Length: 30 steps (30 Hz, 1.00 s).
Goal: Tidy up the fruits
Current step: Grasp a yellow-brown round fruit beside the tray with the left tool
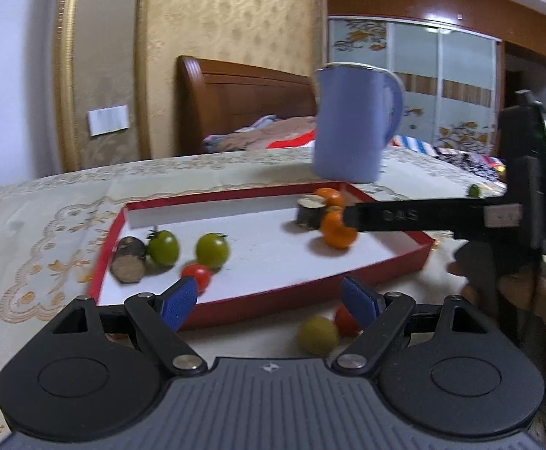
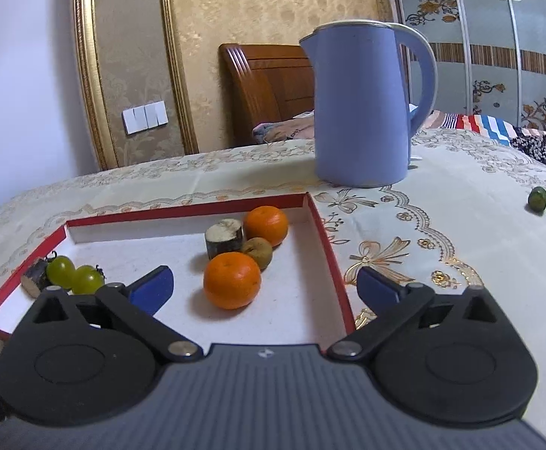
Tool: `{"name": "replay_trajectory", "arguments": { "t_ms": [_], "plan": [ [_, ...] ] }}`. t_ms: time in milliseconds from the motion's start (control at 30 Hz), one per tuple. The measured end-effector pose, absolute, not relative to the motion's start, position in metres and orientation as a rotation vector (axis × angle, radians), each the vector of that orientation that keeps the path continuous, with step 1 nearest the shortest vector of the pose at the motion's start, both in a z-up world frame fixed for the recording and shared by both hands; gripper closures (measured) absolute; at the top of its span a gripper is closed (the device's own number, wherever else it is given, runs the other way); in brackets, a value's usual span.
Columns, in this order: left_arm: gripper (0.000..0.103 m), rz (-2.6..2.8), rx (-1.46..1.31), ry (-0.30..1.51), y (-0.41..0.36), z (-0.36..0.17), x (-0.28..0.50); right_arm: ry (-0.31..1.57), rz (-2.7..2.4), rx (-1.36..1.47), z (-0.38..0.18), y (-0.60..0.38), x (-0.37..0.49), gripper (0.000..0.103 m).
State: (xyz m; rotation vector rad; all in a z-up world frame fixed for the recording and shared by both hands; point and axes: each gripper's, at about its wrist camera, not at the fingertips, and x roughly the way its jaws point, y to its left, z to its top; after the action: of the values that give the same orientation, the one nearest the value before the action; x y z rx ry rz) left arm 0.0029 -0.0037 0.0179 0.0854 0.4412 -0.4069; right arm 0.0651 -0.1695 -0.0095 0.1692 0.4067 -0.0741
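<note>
A red-rimmed white tray (image 1: pixel 235 311) (image 2: pixel 331 247) lies on the table. At its left are two green tomatoes (image 1: pixel 164 247) (image 1: pixel 213 250), a red tomato (image 1: pixel 198 275) and a wood block (image 1: pixel 128 258). At its right are two oranges (image 2: pixel 232 280) (image 2: pixel 266 225), a brown fruit (image 2: pixel 258 251) and a wood block (image 2: pixel 224 238). My left gripper (image 1: pixel 271 302) is open over the tray's near rim. A yellow-green fruit (image 1: pixel 317 335) and a red tomato (image 1: pixel 346 320) lie outside the tray below it. My right gripper (image 2: pixel 265 290) is open and empty, just before the near orange.
A blue kettle (image 2: pixel 362 112) stands behind the tray. A small green fruit (image 2: pixel 538 198) lies on the tablecloth at the far right. A bed and wardrobe stand behind the table.
</note>
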Motion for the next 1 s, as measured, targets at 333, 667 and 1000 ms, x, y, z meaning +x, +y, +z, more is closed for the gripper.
{"name": "replay_trajectory", "arguments": {
  "t_ms": [333,667,1000],
  "plan": [
    [0.019,-0.418,0.191,0.546,-0.024,0.001,0.01,0.402,-0.074,0.157,-0.009,-0.168,0.065,0.0],
    [0.064,-0.457,0.226,0.611,-0.03,-0.008,0.016,0.4,-0.076,0.161,-0.009,-0.168,0.066,0.0],
    [0.065,-0.441,0.213,0.604,-0.028,-0.007,0.017,0.405,-0.076,0.156,-0.01,-0.167,0.066,0.0]
  ]
}}
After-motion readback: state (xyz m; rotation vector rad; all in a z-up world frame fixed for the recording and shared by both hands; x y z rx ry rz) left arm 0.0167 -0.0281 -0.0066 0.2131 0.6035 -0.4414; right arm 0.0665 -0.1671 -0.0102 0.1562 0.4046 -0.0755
